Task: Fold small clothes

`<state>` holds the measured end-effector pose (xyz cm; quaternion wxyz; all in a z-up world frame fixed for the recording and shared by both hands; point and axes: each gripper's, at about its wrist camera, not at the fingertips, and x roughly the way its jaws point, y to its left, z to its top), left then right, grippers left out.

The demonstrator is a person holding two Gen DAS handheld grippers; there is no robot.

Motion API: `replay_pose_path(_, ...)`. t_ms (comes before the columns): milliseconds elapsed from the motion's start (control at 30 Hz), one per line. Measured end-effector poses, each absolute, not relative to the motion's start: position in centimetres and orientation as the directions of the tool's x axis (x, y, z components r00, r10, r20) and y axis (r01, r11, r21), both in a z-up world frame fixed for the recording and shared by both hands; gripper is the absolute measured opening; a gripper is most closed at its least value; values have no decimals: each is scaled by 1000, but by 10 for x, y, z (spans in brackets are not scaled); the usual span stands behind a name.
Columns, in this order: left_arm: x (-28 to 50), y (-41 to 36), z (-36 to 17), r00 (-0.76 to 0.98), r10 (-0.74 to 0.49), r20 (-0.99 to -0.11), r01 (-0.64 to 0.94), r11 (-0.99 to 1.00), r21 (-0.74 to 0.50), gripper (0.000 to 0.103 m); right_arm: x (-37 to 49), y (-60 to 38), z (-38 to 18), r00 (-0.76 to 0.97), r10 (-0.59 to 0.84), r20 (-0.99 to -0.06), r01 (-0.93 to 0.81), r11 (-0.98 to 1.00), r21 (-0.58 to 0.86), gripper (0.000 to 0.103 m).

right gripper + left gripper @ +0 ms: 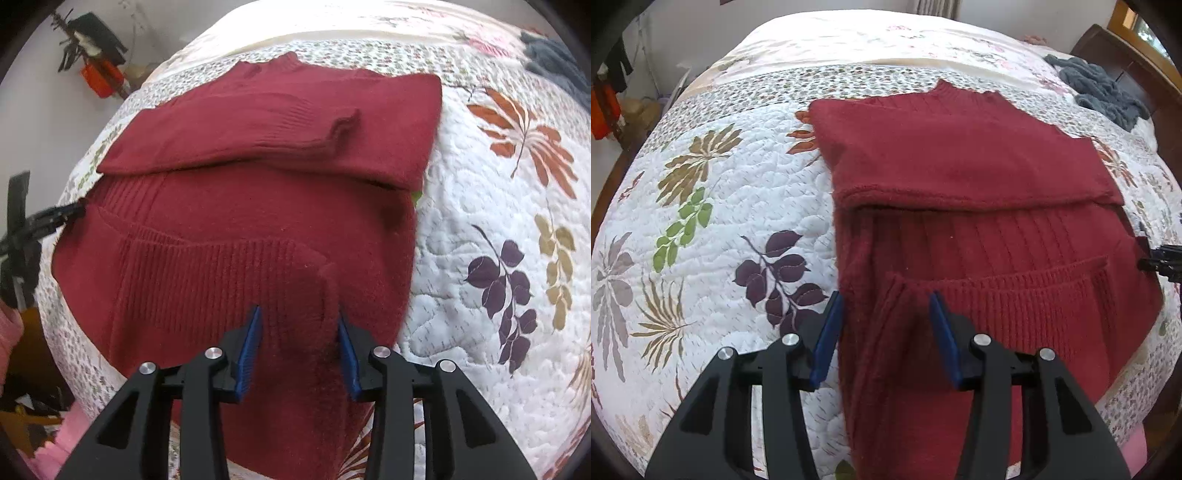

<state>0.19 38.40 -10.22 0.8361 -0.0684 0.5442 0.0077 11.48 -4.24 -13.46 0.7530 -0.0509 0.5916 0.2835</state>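
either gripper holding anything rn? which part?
Nothing clamped. Left gripper and right gripper both have jaws open, each straddling the near edge of the red sweater at opposite corners. Fabric sits between the jaws, not pinched.

Red sweater (pixel 960 166): near hem cut off by frame bottom, both views. Grey garment (pixel 1097 88): partly out of frame, type unclear. Wall items (pixel 96 55): blurred, unidentifiable. Quilt (pixel 720 240) under sweater hidden.

Showing soft, even daylight, casting faint shadows. Bending strongly at fisheye edges, vignetting black around corners, blurring slightly throughout.
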Motion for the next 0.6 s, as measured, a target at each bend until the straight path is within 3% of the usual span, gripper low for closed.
replay_pose_path(467,7,377,-116,372,-124,-920,-33,989,-146,46,113,-50,-135,124,382,-916,-485,828,280,43)
replay_pose_path(600,5,371,-112,380,-120,-917,-19,990,-137,34,114,-53,-135,126,377,-918,-474,835,278,43)
